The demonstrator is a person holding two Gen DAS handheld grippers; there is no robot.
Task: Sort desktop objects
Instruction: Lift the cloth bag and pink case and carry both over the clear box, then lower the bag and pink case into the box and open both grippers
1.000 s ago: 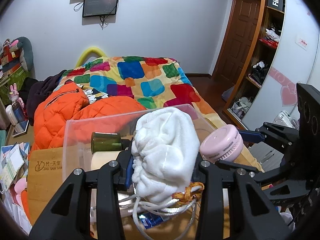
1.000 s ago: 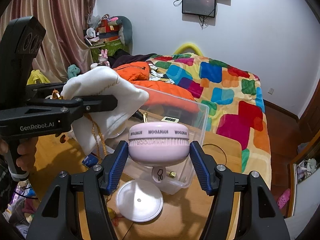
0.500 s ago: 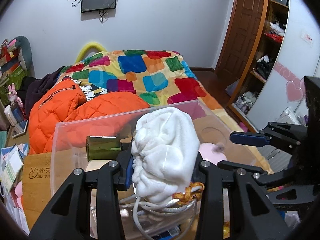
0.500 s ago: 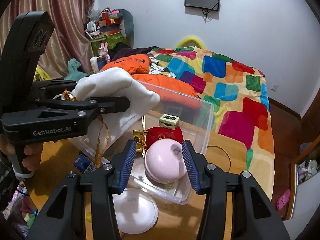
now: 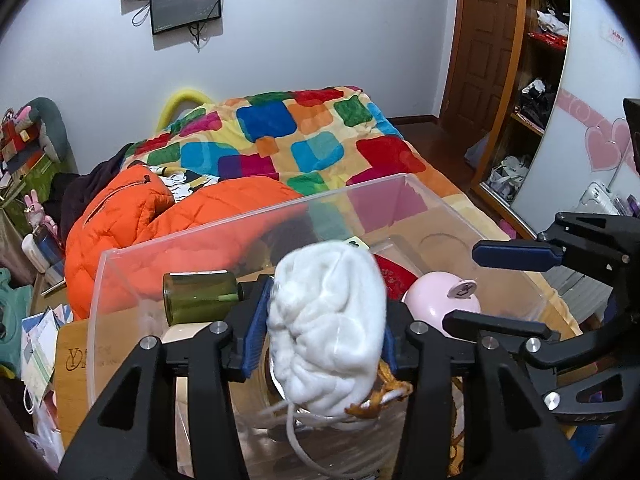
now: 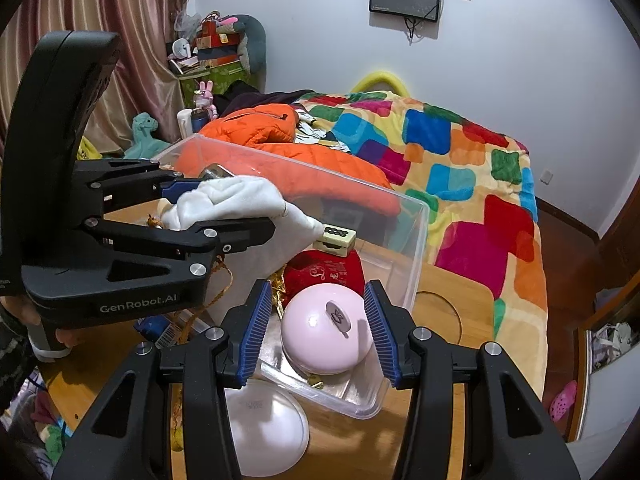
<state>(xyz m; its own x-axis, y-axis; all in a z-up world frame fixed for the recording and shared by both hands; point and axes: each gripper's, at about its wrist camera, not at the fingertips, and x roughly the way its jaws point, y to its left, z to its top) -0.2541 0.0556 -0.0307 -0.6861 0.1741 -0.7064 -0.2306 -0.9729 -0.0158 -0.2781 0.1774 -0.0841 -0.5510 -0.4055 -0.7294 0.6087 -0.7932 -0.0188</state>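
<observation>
My left gripper (image 5: 322, 336) holds a white drawstring pouch (image 5: 324, 320) just above the inside of a clear plastic bin (image 5: 248, 216). Its jaws are opening, and the pads still touch the pouch on both sides. In the right wrist view the left gripper (image 6: 228, 208) and the pouch (image 6: 240, 200) hang over the bin's left half. A round pink gadget (image 6: 316, 344) lies on its side in the bin (image 6: 416, 264). My right gripper (image 6: 318, 332) straddles the gadget with a gap at the left pad, open. The left wrist view shows the gadget (image 5: 432, 300) beside the right gripper (image 5: 460, 286).
In the bin are also a green glass bottle (image 5: 200, 296), a red pouch (image 6: 324, 272) and a small cream box (image 6: 339, 236). A white round disc (image 6: 264, 428) lies on the wooden table (image 6: 460, 320) in front of the bin. A bed with an orange jacket (image 5: 140, 216) stands behind.
The right gripper let go of the pink gadget, which dropped into the bin onto its side, and its jaws narrowed. The left gripper sank with the pouch toward the bin.
</observation>
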